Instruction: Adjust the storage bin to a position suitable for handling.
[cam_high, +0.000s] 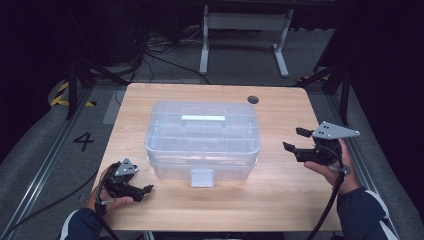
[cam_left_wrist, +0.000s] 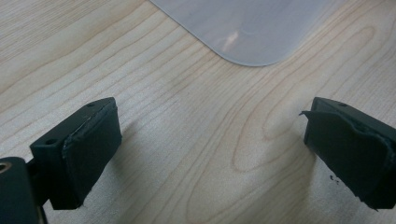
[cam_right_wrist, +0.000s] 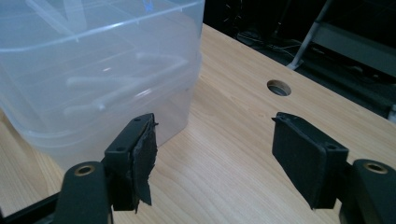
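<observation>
A clear plastic storage box (cam_high: 202, 137) with a lid, a top handle (cam_high: 203, 119) and a front latch (cam_high: 202, 177) stands in the middle of the wooden table (cam_high: 280, 195). My left gripper (cam_high: 141, 192) rests low at the table's front left, open, with bare wood between its pads; a corner of the box (cam_left_wrist: 247, 28) lies just ahead of it. My right gripper (cam_high: 296, 140) is held above the table to the right of the box, open and empty. Its left pad (cam_right_wrist: 144, 158) is near the box's side wall (cam_right_wrist: 98, 70).
A round cable hole (cam_high: 253, 99) (cam_right_wrist: 279, 87) sits near the table's far right. A white desk frame (cam_high: 245, 30) and cables lie on the floor beyond. Bare wood lies in front of the box and on both sides.
</observation>
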